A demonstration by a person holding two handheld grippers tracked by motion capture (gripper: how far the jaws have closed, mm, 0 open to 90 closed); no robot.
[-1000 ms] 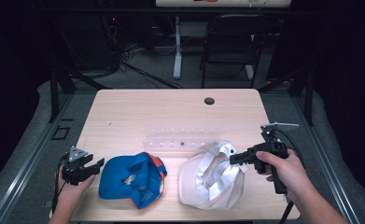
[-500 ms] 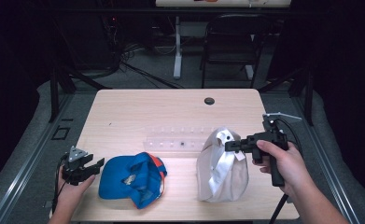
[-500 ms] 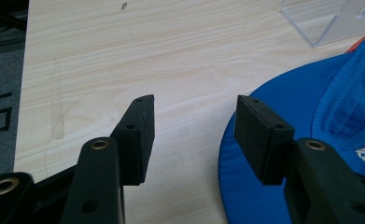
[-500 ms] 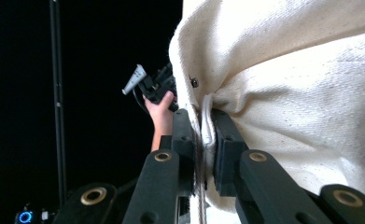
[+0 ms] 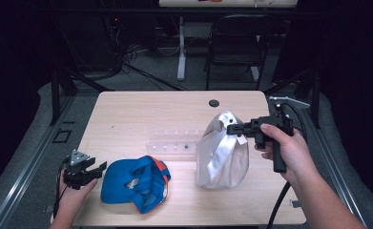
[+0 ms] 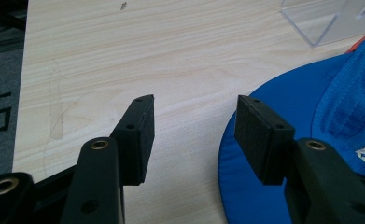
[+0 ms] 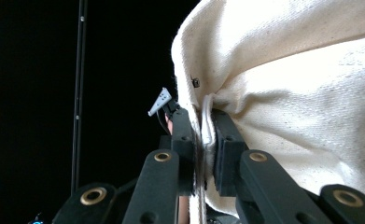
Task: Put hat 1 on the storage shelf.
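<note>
Dark room, cables and a chair frame across the top of the frame, and a pale wooden bench (image 5: 127, 119) in the middle carrying the work. Right hand-held gripper (image 5: 233, 128) is clamped on the upper edge of a white cap (image 5: 222, 155), which hangs upright from the jaws right of centre with its lower edge apparently touching the bench; the right gripper view shows the jaws pinched on a seam of cream fabric (image 7: 283, 93). To do this lift well, I judge the pinch should stay firm on that seam — thin cloth can slip — and the cap should clear the surface before it travels sideways. Left hand-held gripper (image 5: 85, 171) rests at the lower left, jaws wide and holding nothing, just beside the brim of a blue cap (image 5: 134, 183) (orange trim shows at its right). A clear plastic rack (image 5: 172, 143) lies just left of the white cap, behind the blue one, and could snag the fabric on a leftward move.
</note>
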